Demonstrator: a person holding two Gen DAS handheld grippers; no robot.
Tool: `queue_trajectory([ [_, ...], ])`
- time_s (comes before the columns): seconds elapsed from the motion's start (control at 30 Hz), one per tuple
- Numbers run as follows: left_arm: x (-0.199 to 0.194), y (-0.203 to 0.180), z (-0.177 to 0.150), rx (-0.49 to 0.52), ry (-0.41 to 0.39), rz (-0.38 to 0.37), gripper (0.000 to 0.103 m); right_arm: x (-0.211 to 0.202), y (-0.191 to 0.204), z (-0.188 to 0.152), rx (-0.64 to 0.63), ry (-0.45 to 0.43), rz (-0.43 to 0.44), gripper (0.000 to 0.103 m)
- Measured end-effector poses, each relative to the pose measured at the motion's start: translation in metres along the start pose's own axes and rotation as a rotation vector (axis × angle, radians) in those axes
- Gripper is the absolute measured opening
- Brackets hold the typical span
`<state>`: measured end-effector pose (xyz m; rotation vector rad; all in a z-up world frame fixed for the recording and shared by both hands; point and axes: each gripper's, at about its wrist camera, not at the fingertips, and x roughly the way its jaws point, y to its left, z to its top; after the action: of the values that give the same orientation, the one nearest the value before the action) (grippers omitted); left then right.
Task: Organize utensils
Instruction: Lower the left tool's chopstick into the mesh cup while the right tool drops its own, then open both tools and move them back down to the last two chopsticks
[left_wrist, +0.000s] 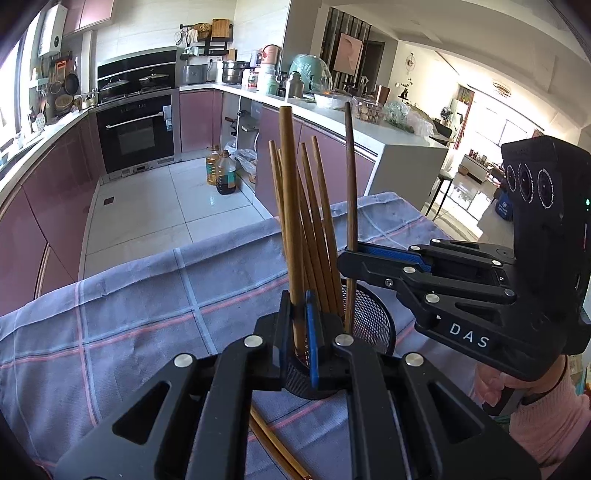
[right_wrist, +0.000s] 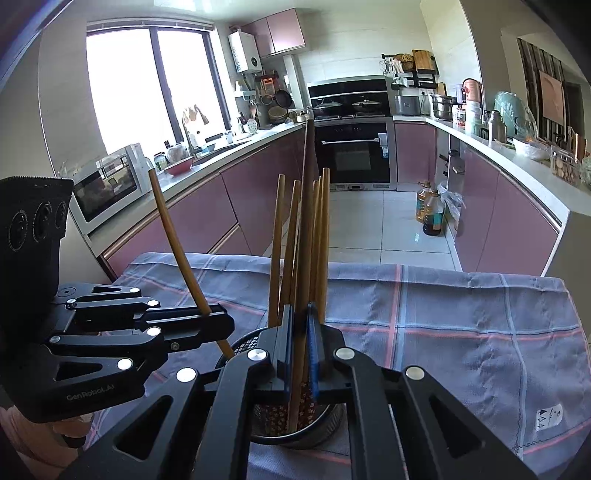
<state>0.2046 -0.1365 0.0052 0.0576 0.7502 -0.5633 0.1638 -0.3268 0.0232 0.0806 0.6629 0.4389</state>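
I have a chopstick pinched in each gripper, both hanging over the black mesh holder that stands on the cloth-covered bench, towards its near edge. My left gripper is closed tight on a thick, pale wooden chopstick, the blue pads squeezing its lower shaft so it stands nearly upright with its tip down inside the holder's mouth; I judge I hold it low to steer the tip in among the others. My right gripper comes in from the right side and is clamped shut on a thinner, darker chopstick, gripped around mid-length so the lower end points into the holder's open top; whether either tip touches the bottom I cannot tell. In the right wrist view that dark stick runs straight up between the pads, and the left one leans away at a slant. Several slender bamboo chopsticks already stand fanned in the holder, smooth, round and tapering, leaning against the rim. The holder is a round cup of fine wire mesh, stiff and see-through. The cloth is soft, slightly rumpled grey-blue weave with pink and white check lines. Two more bamboo chopsticks lie flat on the cloth close to the near edge, not yet gathered.
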Motion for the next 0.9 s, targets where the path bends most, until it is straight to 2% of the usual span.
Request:
queue_trajectory([
  [0.17, 0.001, 0.005, -0.003, -0.009, -0.012, 0.003, 0.013, -0.001, -0.002, -0.001, 0.015, -0.003, -0.001, 0.008],
  [0.23, -0.003, 0.008, -0.006, -0.017, -0.026, 0.008, 0.014, -0.003, -0.002, -0.003, 0.018, -0.007, 0.002, 0.013],
  [0.3, -0.011, 0.009, -0.011, -0.020, -0.046, 0.020, 0.019, -0.008, -0.001, -0.005, 0.015, -0.017, 0.007, 0.024],
  [0.37, -0.022, 0.010, -0.019, -0.015, -0.077, 0.046, 0.027, -0.014, 0.004, -0.008, 0.003, -0.027, 0.020, 0.024],
  [0.47, -0.036, 0.012, -0.032, -0.016, -0.104, 0.059, 0.030, -0.026, 0.012, -0.014, -0.018, -0.046, 0.046, 0.026],
  [0.5, -0.040, 0.014, -0.038, -0.019, -0.112, 0.069, 0.035, -0.031, 0.016, -0.017, -0.029, -0.054, 0.057, 0.029],
  [0.53, -0.044, 0.016, -0.044, -0.022, -0.122, 0.086, 0.045, -0.036, 0.019, -0.020, -0.038, -0.060, 0.070, 0.029],
  [0.63, -0.052, 0.023, -0.062, -0.033, -0.126, 0.132, 0.054, -0.043, 0.032, -0.032, -0.064, -0.056, 0.111, 0.033],
  [0.73, -0.053, 0.031, -0.086, -0.065, -0.112, 0.162, 0.067, -0.041, 0.044, -0.050, -0.078, -0.025, 0.145, 0.042],
  [0.9, -0.048, 0.043, -0.119, -0.087, -0.056, 0.240, 0.079, -0.018, 0.053, -0.080, -0.082, 0.070, 0.145, 0.043],
])
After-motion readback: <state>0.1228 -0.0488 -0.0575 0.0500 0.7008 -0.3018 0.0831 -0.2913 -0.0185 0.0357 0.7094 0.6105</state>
